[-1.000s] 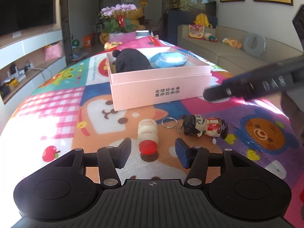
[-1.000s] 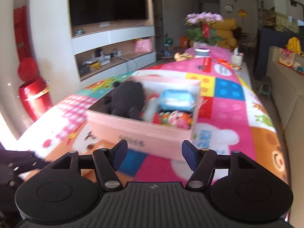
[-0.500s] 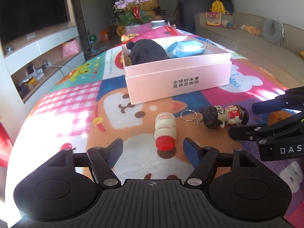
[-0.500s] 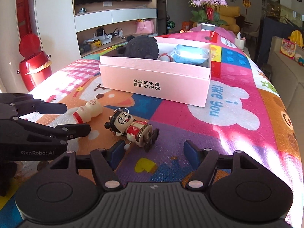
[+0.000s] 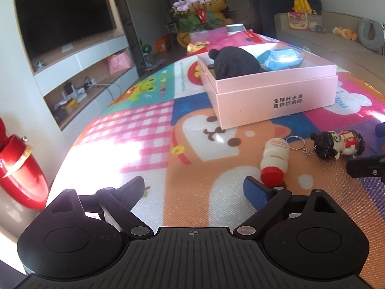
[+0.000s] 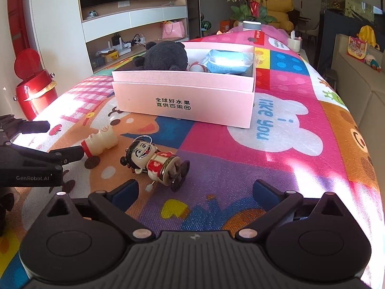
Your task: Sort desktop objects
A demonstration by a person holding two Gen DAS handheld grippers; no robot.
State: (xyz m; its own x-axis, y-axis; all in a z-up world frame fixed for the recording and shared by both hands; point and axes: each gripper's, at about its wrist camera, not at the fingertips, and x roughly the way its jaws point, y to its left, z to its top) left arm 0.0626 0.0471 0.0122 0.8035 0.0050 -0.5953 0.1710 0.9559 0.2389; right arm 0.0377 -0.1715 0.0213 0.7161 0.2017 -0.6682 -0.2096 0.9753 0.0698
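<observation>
A small white bottle with a red cap [image 5: 274, 161] lies on the colourful mat, just beyond my left gripper's right finger; it also shows in the right wrist view [image 6: 101, 142]. A doll keychain [image 6: 155, 162] lies beside it, just ahead of my right gripper [image 6: 195, 192], which is open and empty. My left gripper [image 5: 195, 190] is open and empty, low over the mat. The pink box [image 5: 276, 98] stands behind, holding a black plush [image 5: 234, 62] and a blue packet [image 5: 280, 59].
The table's left edge drops off to a red bin [image 5: 19, 168] and a TV shelf wall. A sofa [image 5: 349, 38] runs along the right. Flowers [image 6: 251, 2] and a small can stand at the far end of the table.
Both grippers have opened wider. My left gripper has swung left, so the bottle now lies off its right finger. My right gripper has drawn a little closer to the doll.
</observation>
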